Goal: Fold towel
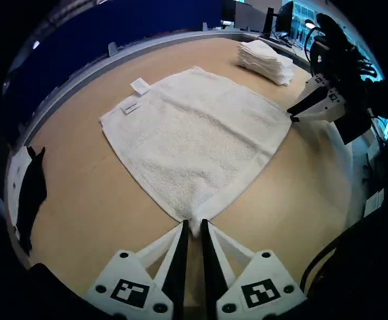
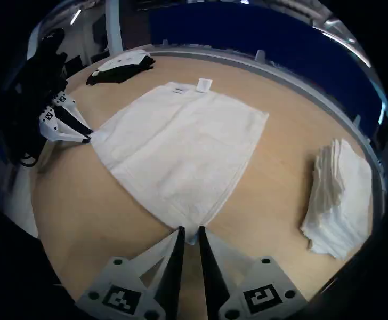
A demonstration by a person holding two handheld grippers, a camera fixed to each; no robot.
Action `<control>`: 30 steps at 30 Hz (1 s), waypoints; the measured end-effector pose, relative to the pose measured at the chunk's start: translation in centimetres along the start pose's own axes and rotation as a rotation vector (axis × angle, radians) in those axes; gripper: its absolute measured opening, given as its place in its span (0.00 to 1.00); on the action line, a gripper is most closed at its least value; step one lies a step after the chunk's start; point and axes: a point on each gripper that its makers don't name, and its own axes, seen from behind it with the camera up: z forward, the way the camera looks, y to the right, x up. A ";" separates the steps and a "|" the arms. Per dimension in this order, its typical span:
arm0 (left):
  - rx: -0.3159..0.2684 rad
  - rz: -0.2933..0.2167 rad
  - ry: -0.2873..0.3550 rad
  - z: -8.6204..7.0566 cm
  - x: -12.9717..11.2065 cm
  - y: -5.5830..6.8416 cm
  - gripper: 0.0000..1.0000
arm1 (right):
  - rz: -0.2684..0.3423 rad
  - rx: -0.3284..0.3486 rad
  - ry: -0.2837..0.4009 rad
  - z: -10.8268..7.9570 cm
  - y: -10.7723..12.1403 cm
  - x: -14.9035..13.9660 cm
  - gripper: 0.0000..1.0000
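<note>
On the bench (image 1: 87,202), left gripper (image 1: 194,224) is clenched on one towel (image 1: 194,138) corner, right gripper (image 2: 190,230) on another, each view catching the other's claw across the towel.

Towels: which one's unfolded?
The lone white towel, spread flat, corners held by the left gripper and right gripper; the others sit folded in a stack.

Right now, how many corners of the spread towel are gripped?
2: the left gripper pinches one corner of the towel, the right gripper the neighbouring one; far two lie free.
</note>
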 end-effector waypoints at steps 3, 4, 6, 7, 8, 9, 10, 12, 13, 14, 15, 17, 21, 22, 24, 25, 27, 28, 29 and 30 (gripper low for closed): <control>-0.001 -0.009 0.000 -0.1 0.0 0.0 0.13 | 0.004 0.004 0.004 -0.2 0.0 0.2 0.15; -0.001 -0.009 0.000 -0.1 0.0 0.0 0.13 | 0.003 0.005 0.005 -0.2 0.0 0.2 0.15; -0.001 -0.011 0.001 -0.2 0.0 -0.1 0.13 | 0.002 0.007 0.007 -0.3 0.0 0.3 0.14; 0.000 -0.011 0.003 -0.3 0.0 -0.1 0.12 | 0.001 0.006 0.009 -0.4 0.0 0.4 0.13; 0.001 -0.011 0.004 -0.3 0.1 -0.1 0.12 | 0.000 0.006 0.011 -0.4 0.0 0.4 0.13; 0.002 -0.011 0.006 -0.4 0.2 -0.1 0.12 | -0.001 0.006 0.013 -0.5 0.0 0.5 0.13; 0.003 -0.013 0.008 -0.4 0.3 -0.2 0.12 | -0.001 0.006 0.014 -0.5 0.0 0.6 0.12; 0.005 -0.016 0.013 -0.5 0.5 -0.3 0.12 | -0.001 0.006 0.017 -0.6 0.0 0.7 0.12; 0.006 -0.018 0.015 -0.6 0.6 -0.3 0.12 | -0.001 0.007 0.019 -0.7 0.0 0.8 0.12; 0.007 -0.020 0.017 -0.6 0.7 -0.4 0.12 | -0.001 0.008 0.020 -0.7 0.0 0.9 0.12; 0.008 -0.022 0.020 -0.6 0.9 -0.4 0.12 | -0.001 0.009 0.022 -0.8 -0.1 1.0 0.12; 0.009 -0.024 0.024 -0.8 1.1 -0.5 0.12 | -0.002 0.009 0.027 -1.0 -0.1 1.2 0.12; 0.011 -0.027 0.035 -1.1 1.7 -0.5 0.12 | 0.000 0.007 0.040 -1.6 0.0 1.8 0.11; 0.012 -0.028 0.038 -1.3 1.8 -0.5 0.12 | 0.000 0.007 0.043 -1.8 0.1 2.0 0.11; 0.015 -0.031 0.045 -1.6 2.2 -0.5 0.12 | 0.000 0.007 0.050 -2.2 0.1 2.4 0.11; 0.016 -0.034 0.047 -1.7 2.4 -0.6 0.12 | 0.000 0.006 0.054 -2.5 0.2 2.7 0.11; 0.018 -0.039 0.052 -2.1 2.8 -0.6 0.12 | -0.001 0.005 0.063 -3.0 0.3 3.2 0.11; 0.019 -0.041 0.055 -2.3 2.9 -0.6 0.12 | -0.001 0.004 0.068 -3.3 0.3 3.4 0.11; 0.020 -0.042 0.057 -2.5 3.1 -0.7 0.12 | -0.001 0.004 0.074 -3.6 0.3 3.7 0.11; 0.022 -0.044 0.061 -2.8 3.3 -0.7 0.12 | -0.001 0.004 0.080 -3.9 0.3 4.1 0.11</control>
